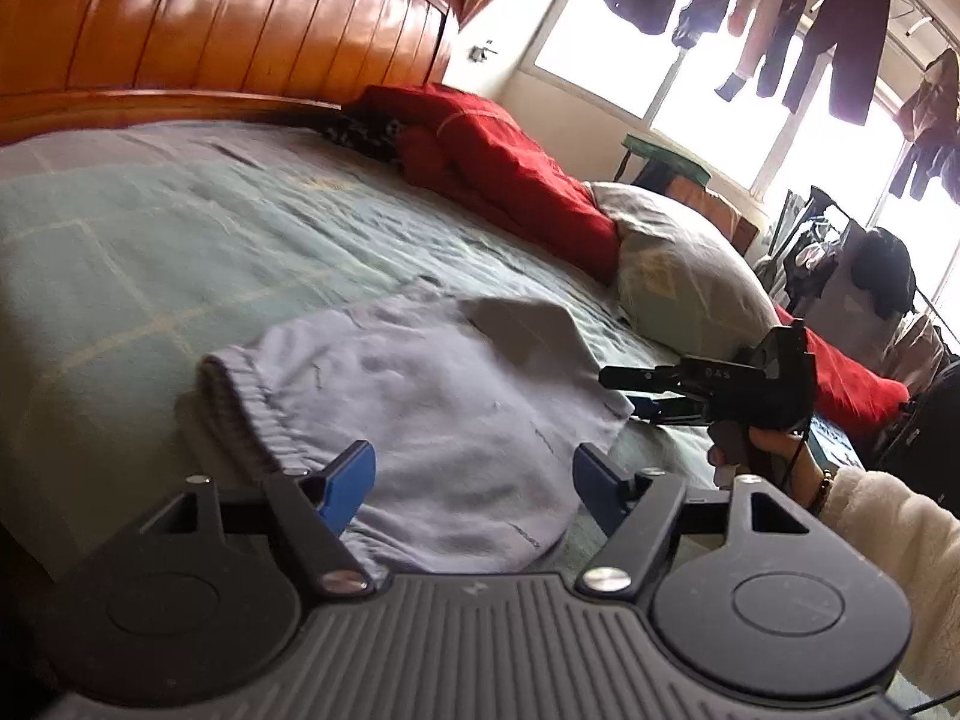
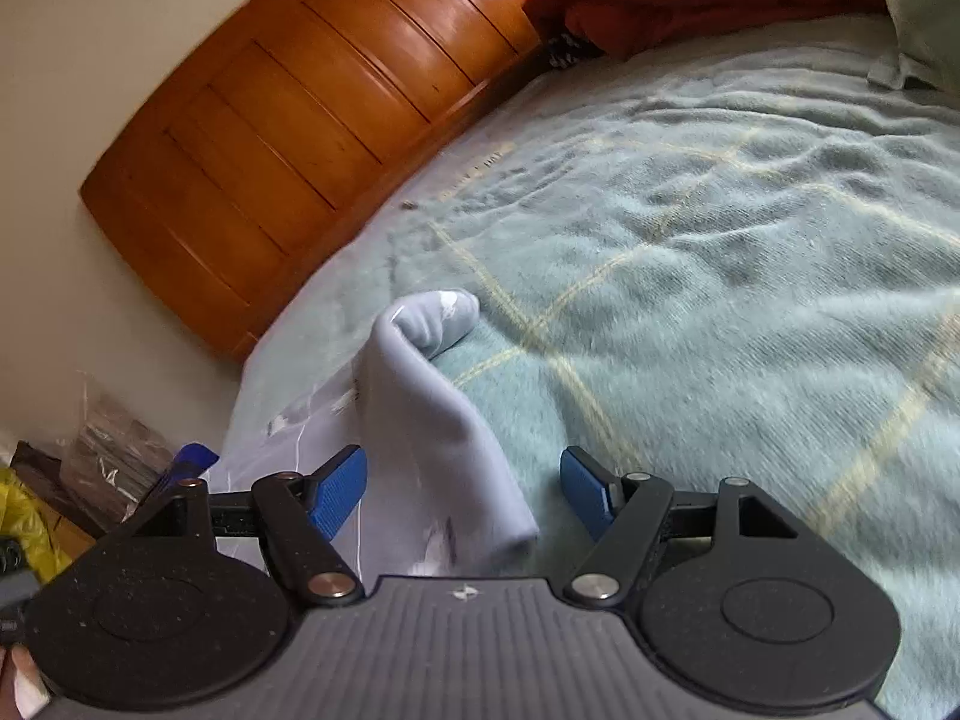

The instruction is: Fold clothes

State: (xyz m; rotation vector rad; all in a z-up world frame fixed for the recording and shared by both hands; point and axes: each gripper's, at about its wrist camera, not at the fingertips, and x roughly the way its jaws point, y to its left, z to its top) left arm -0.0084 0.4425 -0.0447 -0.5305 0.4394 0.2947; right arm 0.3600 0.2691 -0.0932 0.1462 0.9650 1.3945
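Observation:
A pale lavender garment lies folded on the green blanket, its elastic waistband to the left. My left gripper hovers over the garment's near edge, jaws open, blue pads clear of the cloth. My right gripper is at the garment's right corner, held by a hand in a cream fleece sleeve. In the right wrist view a raised fold of the garment runs between the fingers of the right gripper, which stands open, pads not pressing on it.
A wooden headboard borders the bed. A red quilt and a pillow lie along the far side. Clothes hang at the window, with a loaded rack below. Bags and clutter sit beside the bed.

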